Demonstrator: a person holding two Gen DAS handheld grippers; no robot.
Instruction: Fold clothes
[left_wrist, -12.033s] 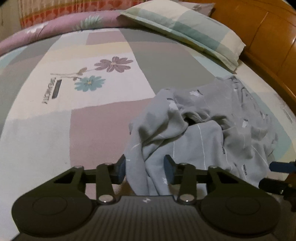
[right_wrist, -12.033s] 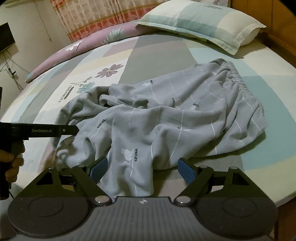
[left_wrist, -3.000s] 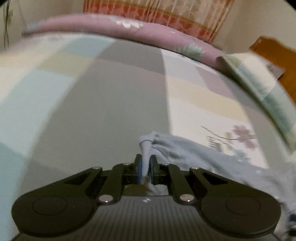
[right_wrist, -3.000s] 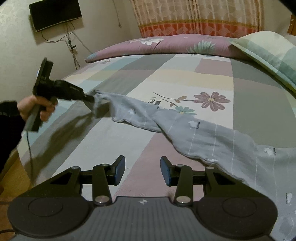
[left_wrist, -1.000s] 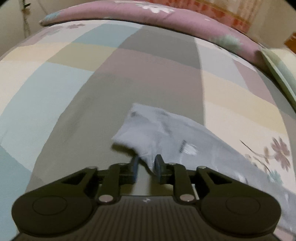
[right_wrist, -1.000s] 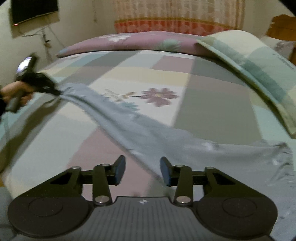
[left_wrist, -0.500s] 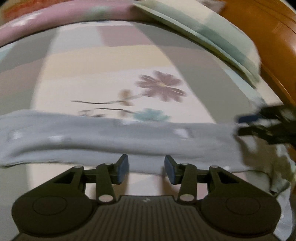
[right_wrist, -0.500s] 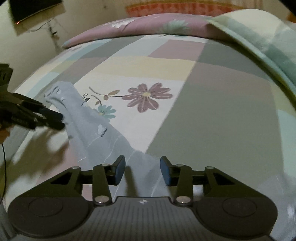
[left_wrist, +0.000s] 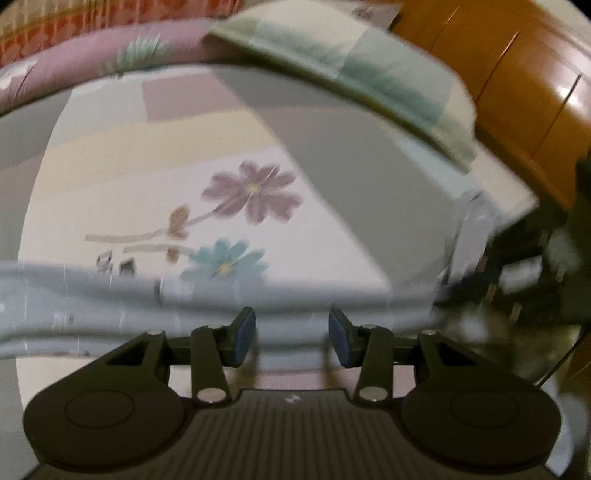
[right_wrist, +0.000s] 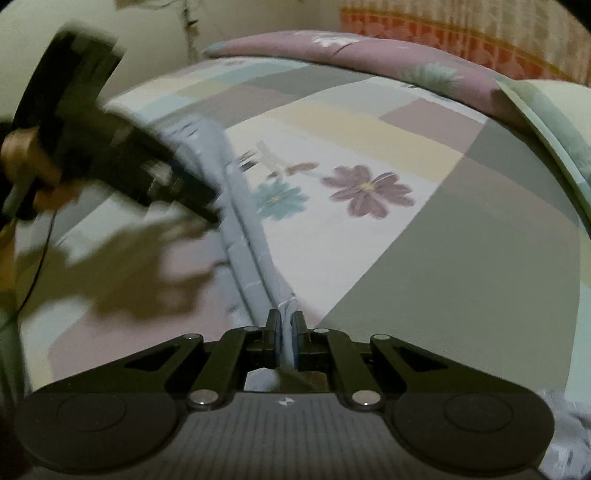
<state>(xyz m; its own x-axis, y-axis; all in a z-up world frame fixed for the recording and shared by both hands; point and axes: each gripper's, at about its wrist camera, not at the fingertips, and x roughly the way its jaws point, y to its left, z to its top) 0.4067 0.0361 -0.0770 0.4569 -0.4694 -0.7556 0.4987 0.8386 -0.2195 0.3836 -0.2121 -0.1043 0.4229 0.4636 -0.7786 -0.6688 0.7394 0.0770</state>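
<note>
- The right gripper (right_wrist: 283, 341), which half a second ago was hovering with its jaws apart, is now pinching an end of the grey garment (right_wrist: 240, 221) between closed blue pads.
- The left gripper (left_wrist: 291, 334) is hovering with jaws spread, gripping nothing, over the garment's middle.
- The soft, thin-striped garment is stretching as a long rumpled band across the patchwork bed sheet (right_wrist: 461, 229), beside its printed flowers (left_wrist: 255, 195).
- A plump checked pillow (left_wrist: 369, 77) is lying by the glossy wooden headboard (left_wrist: 517, 66).
</note>
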